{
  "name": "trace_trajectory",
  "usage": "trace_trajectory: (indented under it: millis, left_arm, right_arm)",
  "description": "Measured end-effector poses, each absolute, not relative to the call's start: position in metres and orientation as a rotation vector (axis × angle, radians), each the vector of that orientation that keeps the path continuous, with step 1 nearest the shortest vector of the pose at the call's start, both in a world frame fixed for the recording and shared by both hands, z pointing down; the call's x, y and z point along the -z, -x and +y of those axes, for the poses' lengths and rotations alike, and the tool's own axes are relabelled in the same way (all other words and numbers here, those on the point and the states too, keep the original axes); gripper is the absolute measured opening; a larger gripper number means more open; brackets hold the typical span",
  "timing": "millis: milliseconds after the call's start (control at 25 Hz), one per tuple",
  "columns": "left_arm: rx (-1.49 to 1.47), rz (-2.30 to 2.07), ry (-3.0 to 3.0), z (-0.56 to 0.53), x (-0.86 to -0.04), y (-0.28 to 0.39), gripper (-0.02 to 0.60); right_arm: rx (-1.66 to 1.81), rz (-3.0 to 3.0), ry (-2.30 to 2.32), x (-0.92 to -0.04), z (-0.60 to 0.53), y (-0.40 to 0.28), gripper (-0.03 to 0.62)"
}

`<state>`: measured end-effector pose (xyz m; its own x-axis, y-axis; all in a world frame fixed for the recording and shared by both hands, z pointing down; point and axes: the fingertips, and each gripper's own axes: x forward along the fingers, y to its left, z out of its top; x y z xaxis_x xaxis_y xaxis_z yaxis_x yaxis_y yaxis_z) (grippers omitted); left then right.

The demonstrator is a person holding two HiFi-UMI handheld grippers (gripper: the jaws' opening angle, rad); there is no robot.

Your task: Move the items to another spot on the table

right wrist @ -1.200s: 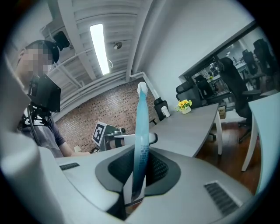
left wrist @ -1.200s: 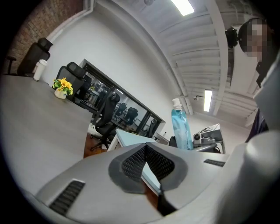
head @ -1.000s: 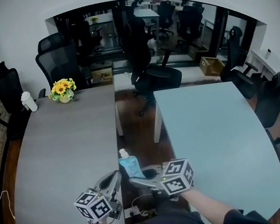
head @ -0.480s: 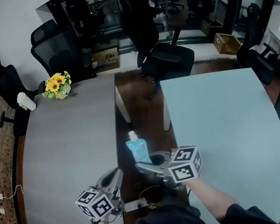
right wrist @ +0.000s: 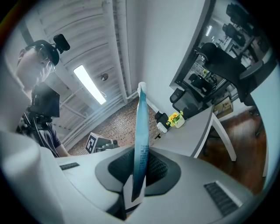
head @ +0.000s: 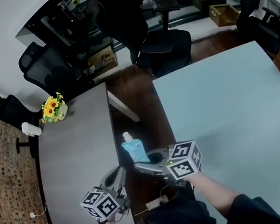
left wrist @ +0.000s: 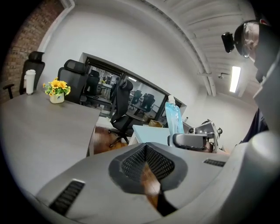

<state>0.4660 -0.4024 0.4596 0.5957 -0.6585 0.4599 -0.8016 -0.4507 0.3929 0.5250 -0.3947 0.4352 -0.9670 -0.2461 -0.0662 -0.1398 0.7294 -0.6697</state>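
Observation:
A flat blue pouch (head: 134,151) with a white cap stands upright in my right gripper (head: 139,164), which is shut on its lower edge. Both hang over the dark floor gap between the grey table (head: 69,162) and the pale blue table (head: 225,116). In the right gripper view the pouch (right wrist: 141,144) shows edge-on, pinched between the jaws of the right gripper (right wrist: 139,159). My left gripper (head: 120,171) sits just left of it by the grey table's edge, shut and empty. The left gripper view shows the left gripper (left wrist: 146,148) with closed jaws and the pouch (left wrist: 174,117) off to the right.
A pot of yellow flowers (head: 50,106) and a white cup (head: 31,129) stand at the grey table's far left corner. Black office chairs (head: 49,68) ring the far side. A cardboard box (head: 222,14) lies on the floor at the back right.
The view has swung: the tables now lie slanted and the flowers sit further left. Both grippers have moved together, and the right one still holds the pouch.

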Motion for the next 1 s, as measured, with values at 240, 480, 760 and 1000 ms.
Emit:
trace_trajectory:
  millis: [240,480,760,1000]
  left_arm:
    - [-0.37,-1.113,-2.301,-0.442,-0.448,-0.508,-0.009]
    - [-0.398,-1.009,-2.407,-0.468,-0.429,-0.555,-0.009]
    - [-0.438,-0.904,-2.485,-0.485,-0.428,-0.583,-0.008]
    - [-0.393,-0.905,-2.488,-0.512,-0.43,-0.57,-0.008]
  right_arm:
    - [1.041,2.726,0.335,-0.433,-0.418,-0.55,0.021]
    - [1.025,2.67,0.408,-0.421,-0.43,-0.584,0.021]
    - [1.049,2.649,0.534,-0.433,-0.451,-0.615,0.021]
    - [1.005,2.805,0.546,-0.439,-0.467,-0.597,0.021]
